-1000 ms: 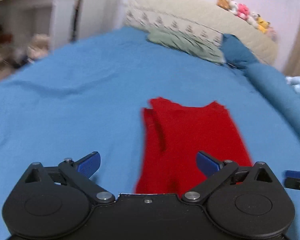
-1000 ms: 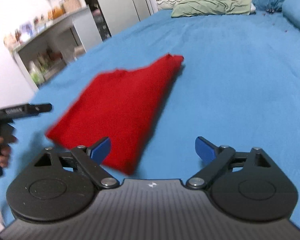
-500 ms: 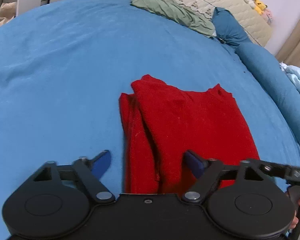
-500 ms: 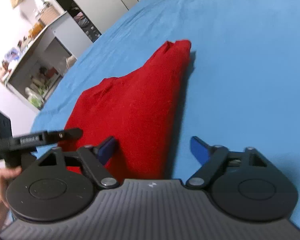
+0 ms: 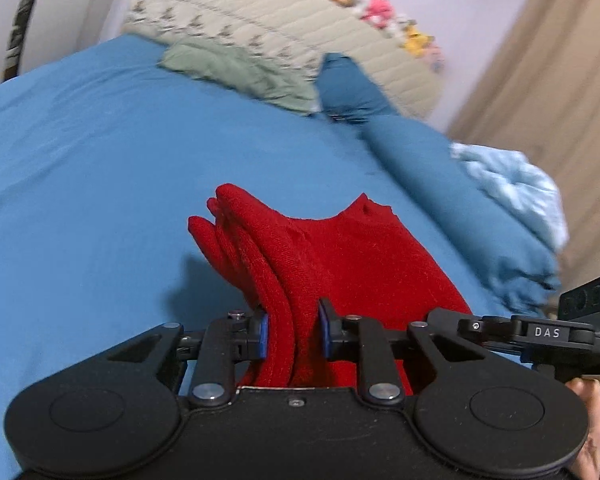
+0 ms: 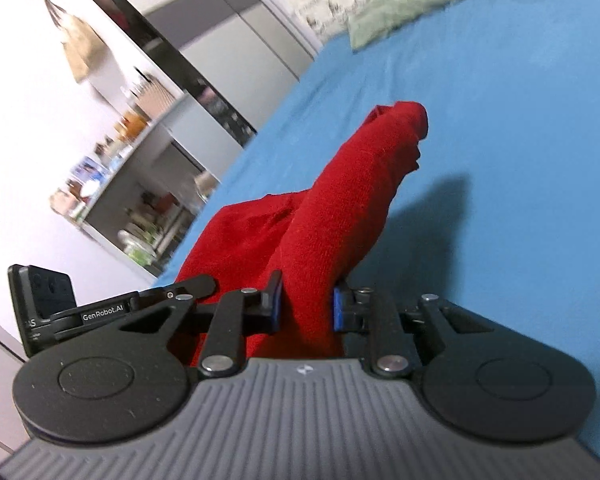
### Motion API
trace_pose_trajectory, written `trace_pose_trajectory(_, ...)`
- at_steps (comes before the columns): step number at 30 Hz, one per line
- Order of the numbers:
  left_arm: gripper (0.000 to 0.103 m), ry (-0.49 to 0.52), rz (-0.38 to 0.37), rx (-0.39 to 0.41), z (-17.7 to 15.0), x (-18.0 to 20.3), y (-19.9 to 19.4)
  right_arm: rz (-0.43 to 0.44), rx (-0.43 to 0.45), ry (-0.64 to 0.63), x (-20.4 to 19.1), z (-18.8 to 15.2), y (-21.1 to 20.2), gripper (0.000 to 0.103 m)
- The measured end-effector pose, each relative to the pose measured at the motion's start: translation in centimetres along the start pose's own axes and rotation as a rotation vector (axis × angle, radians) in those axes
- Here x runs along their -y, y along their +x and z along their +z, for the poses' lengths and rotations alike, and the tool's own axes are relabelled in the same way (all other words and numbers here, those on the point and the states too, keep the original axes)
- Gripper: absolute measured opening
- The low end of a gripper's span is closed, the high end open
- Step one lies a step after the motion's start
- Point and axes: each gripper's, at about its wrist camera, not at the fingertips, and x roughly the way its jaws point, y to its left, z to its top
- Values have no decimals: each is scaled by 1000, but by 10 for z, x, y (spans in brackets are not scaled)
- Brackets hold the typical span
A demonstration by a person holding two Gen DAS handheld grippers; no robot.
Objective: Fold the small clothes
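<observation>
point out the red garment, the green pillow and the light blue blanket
red garment [image 5: 364, 264], left wrist view, on its flat upper panel
green pillow [image 5: 240, 72], left wrist view, on its middle
light blue blanket [image 5: 512, 188], left wrist view, on its crumpled top

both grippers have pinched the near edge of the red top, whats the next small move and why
Probably carry that near edge forward, toward the pillows, and lay it over the far end. The left gripper and right gripper are each shut on a bunched corner of the red garment, and its near end looks raised off the blue bedsheet, casting a shadow.
</observation>
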Motion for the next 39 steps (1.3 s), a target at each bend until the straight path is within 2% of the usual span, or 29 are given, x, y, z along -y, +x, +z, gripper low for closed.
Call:
trace_pose_trajectory(4, 25, -9, -61, -13, -42, 42, -4, -25, 16, 24, 13, -27, -70, 38)
trace_pose_trajectory(7, 25, -15, -64, -36, -85, 63, 13, -112, -7, 36, 30, -59, -102, 39)
trace_pose_trajectory(10, 25, -31, -32, -89, -120, 69, 34, -227, -43, 41, 54, -93, -110, 41)
trace_pose_trajectory(12, 27, 29, 36, -70, -132, 74, 32, -302, -64, 6, 65, -111, -107, 46)
trace_pose_trajectory(16, 38, 74, 72, -64, -127, 77, 26, -284, -25, 7, 67, -122, -108, 55)
trace_pose_trajectory(17, 49, 90, 96, -54, -124, 78, 22, -292, -19, -4, 63, -121, -109, 66)
trace_pose_trajectory(18, 64, 104, 115, -41, -127, 80, 21, -296, -12, -15, 61, -120, -111, 79)
trace_pose_trajectory(20, 81, 143, 166, -14, -123, 84, 17, -332, 14, -42, 51, -119, -116, 94)
trace_pose_trajectory(22, 81, 191, 231, -19, -127, 84, 19, -390, 41, -79, 45, -116, -119, 95)
trace_pose_trajectory(24, 82, 222, 288, -50, -133, 83, 28, -496, 44, -105, 41, -115, -119, 95)
trace_pose_trajectory(27, 84, 232, 319, -87, -140, 81, 43, -599, 7, -108, 51, -112, -110, 95)
trace_pose_trajectory(31, 84, 212, 334, -106, -142, 78, 53, -612, -9, -102, 59, -117, -100, 96)
trace_pose_trajectory(34, 82, 187, 350, -118, -135, 83, 44, -611, 1, -102, 57, -118, -106, 96)
trace_pose_trajectory(35, 80, 190, 363, -116, -130, 89, 36, -611, 10, -109, 53, -117, -113, 94)
trace_pose_trajectory(39, 81, 205, 392, -74, -110, 119, -12, -590, 65, -157, 8, -104, -151, 95)
